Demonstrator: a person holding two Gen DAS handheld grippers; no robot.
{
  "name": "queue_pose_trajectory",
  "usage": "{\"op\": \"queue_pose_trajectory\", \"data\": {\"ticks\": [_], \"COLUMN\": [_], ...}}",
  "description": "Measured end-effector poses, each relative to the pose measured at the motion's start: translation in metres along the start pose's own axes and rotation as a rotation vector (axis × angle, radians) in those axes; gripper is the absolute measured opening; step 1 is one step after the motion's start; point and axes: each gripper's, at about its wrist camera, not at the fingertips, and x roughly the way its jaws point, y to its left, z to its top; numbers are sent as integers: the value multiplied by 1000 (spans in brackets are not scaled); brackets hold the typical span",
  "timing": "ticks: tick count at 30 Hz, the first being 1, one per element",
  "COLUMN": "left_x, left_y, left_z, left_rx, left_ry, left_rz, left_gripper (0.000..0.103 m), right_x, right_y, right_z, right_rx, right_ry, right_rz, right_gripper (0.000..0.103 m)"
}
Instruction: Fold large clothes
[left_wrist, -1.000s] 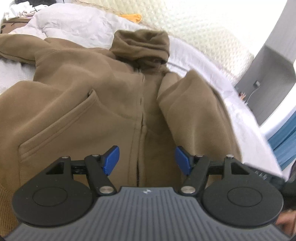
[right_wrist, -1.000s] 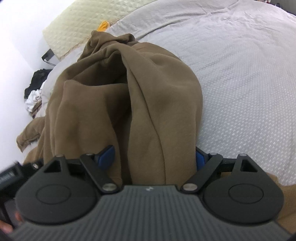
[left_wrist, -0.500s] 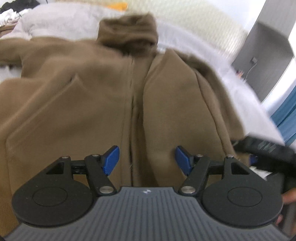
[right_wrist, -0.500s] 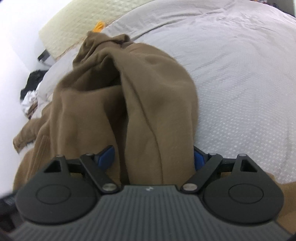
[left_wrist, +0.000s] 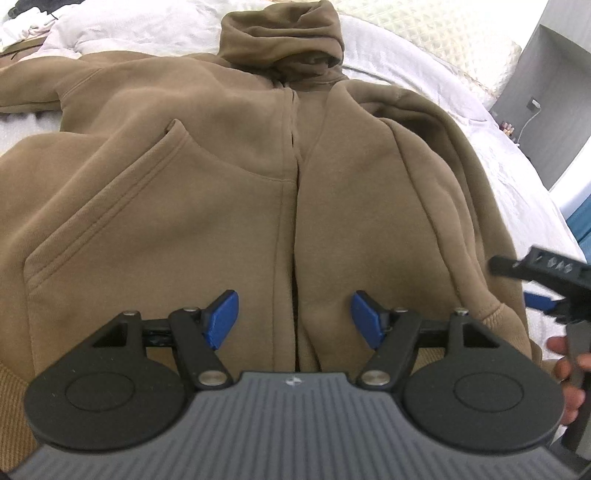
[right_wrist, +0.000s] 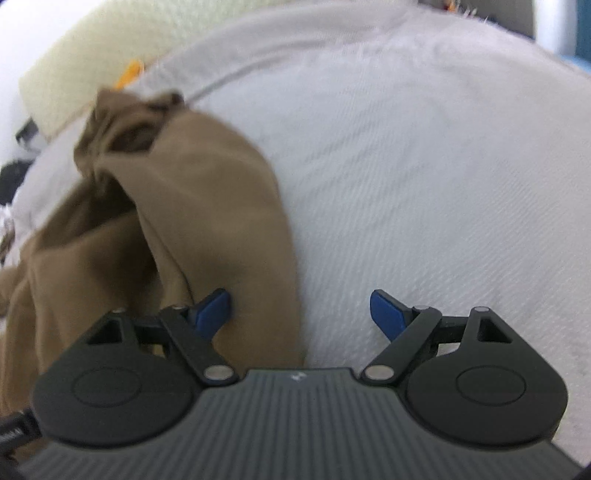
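A brown zip-up hoodie (left_wrist: 207, 192) lies front-up on the grey bedspread (right_wrist: 424, 177), directly ahead of the left gripper (left_wrist: 294, 320). Its long axis runs straight away from that gripper: the hem sits nearest the blue fingertips (left_wrist: 221, 317), the zipper line (left_wrist: 293, 177) leads away between them, and the bunched hood (left_wrist: 280, 40) points to the far end, toward the quilted headboard (left_wrist: 436, 33).

The left gripper hovers over the hem with its jaws wide apart and nothing between them. The sleeve on its right (left_wrist: 443, 206) is laid inward along the body, cuff near the hem, presumably the first fold narrowing the garment. The other sleeve (left_wrist: 29, 88) stretches outward at far left, not yet folded.

The right gripper (right_wrist: 301, 314) also stands spread and empty. The folded sleeve edge lies just ahead of its left finger, bare bedspread ahead of its right, so it appears to hold nothing; this view is blurred.
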Motion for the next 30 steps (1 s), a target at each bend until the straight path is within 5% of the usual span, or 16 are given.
{"op": "queue_pose_trajectory", "data": {"ticks": [8, 15, 22, 25, 27, 30], "left_x": [3, 6, 6, 6, 4, -1], "left_y": [3, 11, 16, 18, 20, 23], "left_z": [4, 7, 8, 10, 9, 8], "left_rx": [-28, -69, -112, -133, -146, -167], "left_ry": [6, 11, 16, 18, 17, -3], "left_rz": [-5, -24, -40, -52, -64, -88], "left_gripper": [74, 73, 73, 73, 73, 73], "right_x": [-1, -4, 17, 15, 16, 11], "right_y": [-7, 18, 18, 34, 40, 46], "right_z": [-1, -11, -17, -20, -20, -15], "right_rx": [102, -74, -24, -125, -136, -165], "right_ry": [39, 69, 89, 63, 66, 79], "right_rz": [67, 82, 96, 104, 108, 68], "right_gripper": [85, 85, 87, 66, 43, 26]}}
